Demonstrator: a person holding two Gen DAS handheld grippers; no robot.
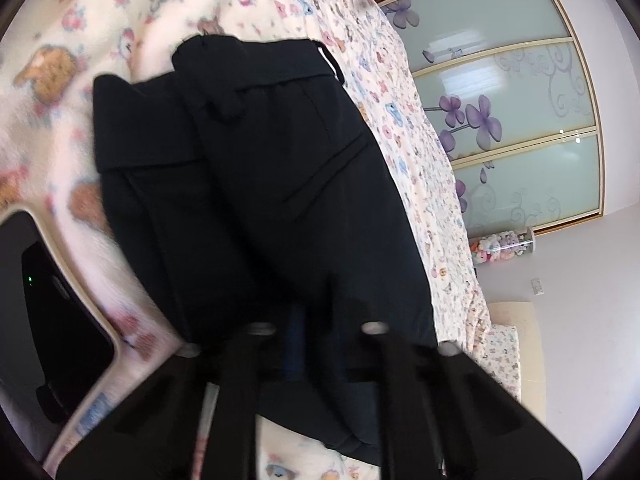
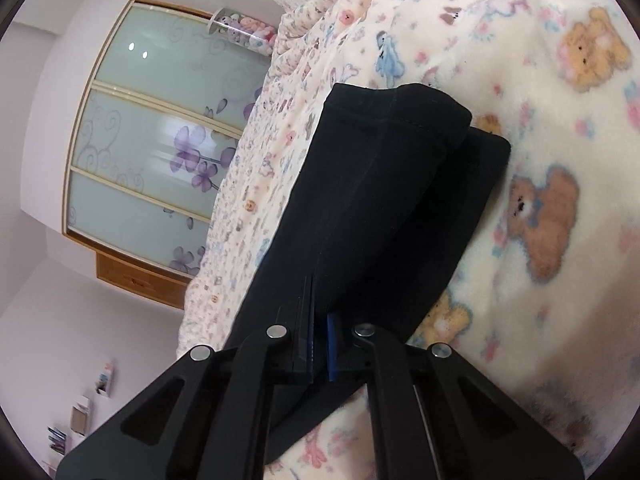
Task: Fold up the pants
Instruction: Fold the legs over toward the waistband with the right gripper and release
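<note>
Black pants [image 1: 256, 184] lie on a cream bed blanket [image 1: 80, 60] printed with teddy bears. In the left wrist view the waistband and a back pocket lie far from me, with the leg cuffs folded over beside them. My left gripper [image 1: 312, 340] is shut on the near fold of the pants, its fingertips buried in dark cloth. In the right wrist view the pants [image 2: 372, 200] run away from me to the hemmed cuffs. My right gripper [image 2: 320, 344] is shut on the pants' near edge, blue pads pressed close on the cloth.
The floral bedsheet [image 1: 420, 168] drops off the bed's side. A sliding wardrobe [image 1: 516, 120] with frosted flower panels stands beyond, with a tube of plush toys [image 1: 500, 246] by it. A dark device with a cream rim [image 1: 52, 312] lies at the left.
</note>
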